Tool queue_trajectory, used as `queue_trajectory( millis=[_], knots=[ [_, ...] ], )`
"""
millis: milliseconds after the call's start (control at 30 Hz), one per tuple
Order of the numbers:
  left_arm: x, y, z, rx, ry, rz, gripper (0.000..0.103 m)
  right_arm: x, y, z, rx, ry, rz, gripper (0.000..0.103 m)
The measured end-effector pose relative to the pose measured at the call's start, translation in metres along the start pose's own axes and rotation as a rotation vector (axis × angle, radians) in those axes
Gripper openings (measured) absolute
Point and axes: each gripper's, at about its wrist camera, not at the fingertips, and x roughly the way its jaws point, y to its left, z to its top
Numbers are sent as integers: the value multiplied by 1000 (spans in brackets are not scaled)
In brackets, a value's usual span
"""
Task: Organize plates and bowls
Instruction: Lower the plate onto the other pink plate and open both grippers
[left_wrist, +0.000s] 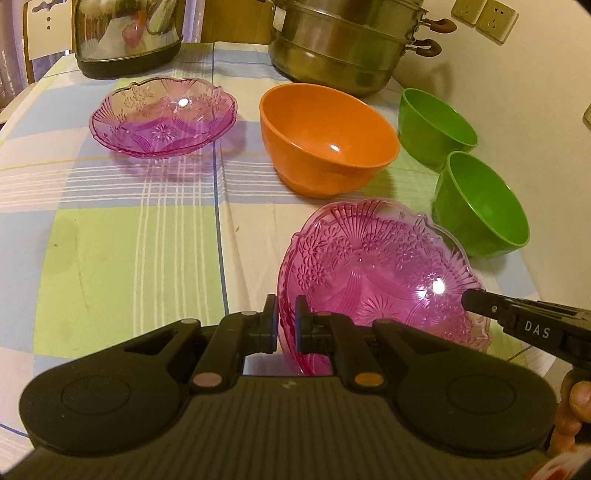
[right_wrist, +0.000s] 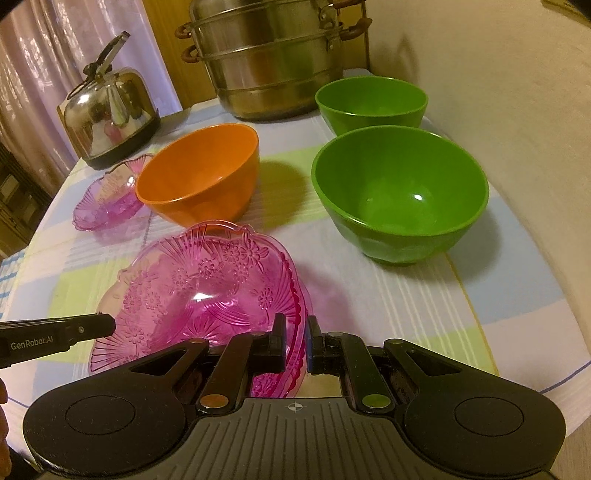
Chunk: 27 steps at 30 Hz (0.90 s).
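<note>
A pink glass plate (left_wrist: 376, 273) is held tilted above the checked tablecloth by both grippers. My left gripper (left_wrist: 287, 325) is shut on its left rim. My right gripper (right_wrist: 296, 338) is shut on its right rim (right_wrist: 291, 295); it also shows in the left wrist view (left_wrist: 480, 301). A second pink glass plate (left_wrist: 162, 116) lies flat at the far left. An orange bowl (left_wrist: 325, 136) stands in the middle. Two green bowls, one far (left_wrist: 432, 125) and one near (left_wrist: 480, 203), stand at the right.
A steel steamer pot (left_wrist: 343, 40) stands at the back, with a shiny kettle (left_wrist: 125, 33) to its left. The wall (right_wrist: 517, 92) runs along the table's right edge. The tablecloth (left_wrist: 110, 258) is bare at the near left.
</note>
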Motion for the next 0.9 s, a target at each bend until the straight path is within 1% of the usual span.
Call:
queue_trajectory(
  millis=[333, 367, 400, 433, 500, 533, 567, 767, 800, 833, 900],
  knots=[
    [3, 0, 1, 5, 3, 4, 8, 4, 0, -2, 2, -7, -4, 10],
    [3, 0, 1, 3, 1, 7, 9, 4, 0, -2, -2, -8, -3, 10],
    [3, 0, 0, 2, -3, 8, 14, 4, 0, -2, -5, -8, -1, 10],
    [2, 1, 0, -1, -5, 8, 17, 5, 0, -2, -5, -8, 3, 14],
    [0, 1, 0, -6, -14, 10, 18, 5, -2, -1, 6, -7, 21, 34],
    [-2, 2, 0, -6, -18, 11, 18, 4, -5, -1, 19, -14, 39, 54],
    [-4, 2, 0, -9, -22, 10, 18, 2, -6, -1, 31, -24, 50, 62],
    [-24, 8, -5, -54, -53, 0, 22, -12, -9, -2, 55, -69, 59, 63],
    [-29, 8, -6, -60, -60, -3, 25, -16, -9, -3, 59, -77, 61, 63],
    [-34, 8, -8, -65, -66, -4, 30, -20, -10, -4, 64, -86, 63, 63],
    [-44, 8, -14, -74, -78, -6, 36, -30, -10, -9, 73, -102, 68, 63]
  ],
)
